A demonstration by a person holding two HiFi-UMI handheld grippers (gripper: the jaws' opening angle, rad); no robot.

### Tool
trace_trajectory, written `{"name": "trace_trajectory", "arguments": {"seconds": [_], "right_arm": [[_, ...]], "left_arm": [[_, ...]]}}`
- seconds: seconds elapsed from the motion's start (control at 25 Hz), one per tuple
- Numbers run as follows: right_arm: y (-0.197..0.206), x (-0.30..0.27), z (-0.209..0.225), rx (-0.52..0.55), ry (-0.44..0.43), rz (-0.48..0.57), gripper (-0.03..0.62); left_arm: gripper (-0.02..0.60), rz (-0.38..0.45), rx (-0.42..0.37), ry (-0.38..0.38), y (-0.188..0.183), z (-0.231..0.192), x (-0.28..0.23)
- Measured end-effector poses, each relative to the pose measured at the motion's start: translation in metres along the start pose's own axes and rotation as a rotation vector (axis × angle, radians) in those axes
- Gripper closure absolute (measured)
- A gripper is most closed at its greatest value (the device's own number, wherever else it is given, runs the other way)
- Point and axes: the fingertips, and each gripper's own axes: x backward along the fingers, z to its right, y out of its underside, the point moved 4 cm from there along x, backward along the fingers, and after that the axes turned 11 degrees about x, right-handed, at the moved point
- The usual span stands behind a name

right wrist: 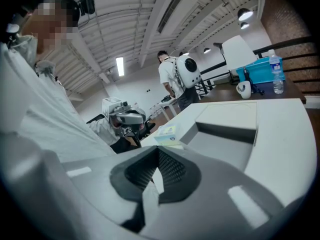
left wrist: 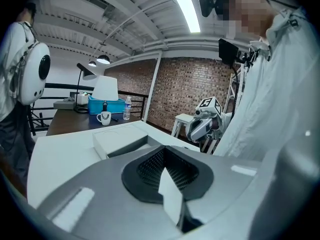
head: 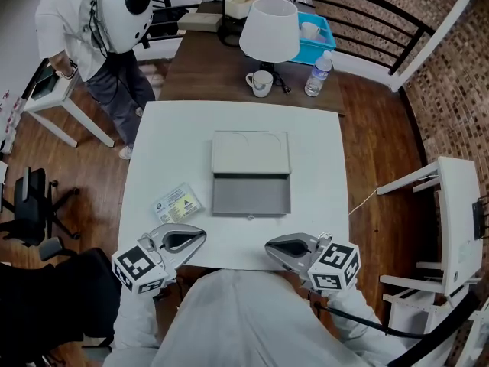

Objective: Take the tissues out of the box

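A flat grey box (head: 251, 196) lies in the middle of the white table (head: 321, 167), its pale lid (head: 250, 152) resting just beyond the open tray. A small tissue packet (head: 177, 202) lies left of the box. Both grippers hover at the table's near edge, apart from the box. My left gripper (head: 200, 235) is shut with nothing between its pads; its jaw tips (left wrist: 170, 194) point toward the box (left wrist: 122, 139). My right gripper (head: 269, 245) is shut and empty too. From it I see the box (right wrist: 225, 129), the packet (right wrist: 167, 132) and the left gripper (right wrist: 125, 119).
Beyond the white table stands a brown table (head: 221, 67) with a white lamp (head: 269, 27), a mug (head: 260, 82), a water bottle (head: 318, 75) and a blue bin (head: 319, 35). A person (head: 99, 44) stands at the far left. A white chair (head: 451, 212) is at the right.
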Motion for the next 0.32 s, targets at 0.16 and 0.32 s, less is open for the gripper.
{"name": "trace_trajectory", "arguments": {"seconds": [0.16, 0.32], "right_arm": [[0.0025, 0.0, 0.0028, -0.003, 0.012, -0.009, 0.591], [0.0055, -0.0002, 0.0056, -0.011, 0.025, -0.015, 0.591]], "left_arm": [[0.568, -0.015, -0.003, -0.005, 0.0025, -0.0022, 0.0005], [0.568, -0.026, -0.002, -0.001, 0.0041, -0.0055, -0.001]]}}
